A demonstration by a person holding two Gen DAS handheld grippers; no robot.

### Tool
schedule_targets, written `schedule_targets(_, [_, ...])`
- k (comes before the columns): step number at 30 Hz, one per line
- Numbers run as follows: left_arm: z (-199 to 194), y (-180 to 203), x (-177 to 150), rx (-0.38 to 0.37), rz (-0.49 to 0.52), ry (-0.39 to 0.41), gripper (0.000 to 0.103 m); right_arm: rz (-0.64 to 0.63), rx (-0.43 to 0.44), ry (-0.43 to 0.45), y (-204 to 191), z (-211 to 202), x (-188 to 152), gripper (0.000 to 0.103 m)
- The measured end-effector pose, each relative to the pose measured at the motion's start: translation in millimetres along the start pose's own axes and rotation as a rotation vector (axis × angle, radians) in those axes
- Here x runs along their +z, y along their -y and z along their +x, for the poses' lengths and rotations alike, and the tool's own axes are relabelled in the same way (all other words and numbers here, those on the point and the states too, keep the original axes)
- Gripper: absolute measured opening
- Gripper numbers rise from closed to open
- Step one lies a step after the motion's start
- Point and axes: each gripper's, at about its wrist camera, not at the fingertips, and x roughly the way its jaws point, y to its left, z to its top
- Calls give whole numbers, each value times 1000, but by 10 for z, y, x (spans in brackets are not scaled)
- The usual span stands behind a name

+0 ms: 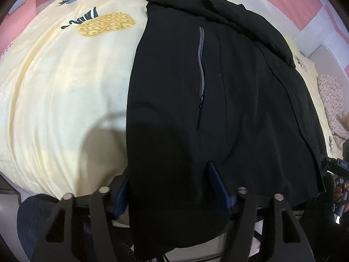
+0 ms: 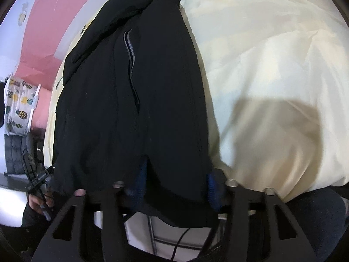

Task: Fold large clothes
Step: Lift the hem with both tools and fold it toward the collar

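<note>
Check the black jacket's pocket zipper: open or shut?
Shut, it seems: the grey zipper on the black jacket runs as one closed line, with no gap showing.

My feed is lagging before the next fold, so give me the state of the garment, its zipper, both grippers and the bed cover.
black jacket: lying lengthwise on the bed, narrowed, near hem hanging off the edge
pocket zipper: zipped shut
left gripper: jaws around the hem, cloth between them
right gripper: jaws around the hem, cloth between them
yellow pineapple cover: spread out, lightly wrinkled
</note>
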Motion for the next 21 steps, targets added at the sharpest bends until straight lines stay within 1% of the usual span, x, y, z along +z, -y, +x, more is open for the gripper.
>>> schedule_targets(2, [-32,4,7,2,-3,10,36,20,29,8,3,-2,-16,30])
schedule_targets(3, [-55,-7,1,-1,-5,17,31,14,33,16,-22,-15,-30,27])
schedule_targets(4, [-87,-12,9,-13,-9,23,23,7,33,22,-50,-26,-33,26])
schedule_targets(5, [-126,-12,18,-27,-10,32,19,1,36,29,-79,-47,-38,24])
schedule_targets(9, [-306,14,53,-60,-14,79,16,-2,78,60,-108,-197,-39,23])
schedule_targets(15, [-785,-144,195,-168,-96,237,15,-21,147,136,-169,-481,2,22])
schedule_targets(18, [-1009,-138,290,-200,-99,309,15,-42,168,180,-232,-612,17,21])
schedule_targets(21, [-1165,-119,383,-231,-106,359,15,-54,194,235,-298,-753,77,21])
